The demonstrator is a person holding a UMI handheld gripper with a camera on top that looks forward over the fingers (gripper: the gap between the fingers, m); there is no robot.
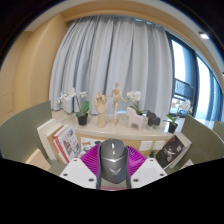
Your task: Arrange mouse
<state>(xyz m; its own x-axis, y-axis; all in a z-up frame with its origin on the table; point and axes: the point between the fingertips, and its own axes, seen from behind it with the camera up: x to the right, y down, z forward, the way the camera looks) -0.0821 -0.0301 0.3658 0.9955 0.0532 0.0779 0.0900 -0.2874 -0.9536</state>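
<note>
A grey computer mouse [113, 160] with a dark scroll wheel sits between my gripper's two fingers, its nose pointing ahead. The magenta pads [90, 160] press against both its sides. My gripper [113, 165] is shut on the mouse and holds it up in the air, well above the table and the shelf beyond. The underside of the mouse is hidden.
Beyond the fingers stands a low shelf [110, 133] with books [62, 143] at the left and right, a white horse figure [136, 118], wooden mannequins [116, 102] and potted orchids [79, 102]. Grey curtains [115, 60] and a window [190, 75] lie behind.
</note>
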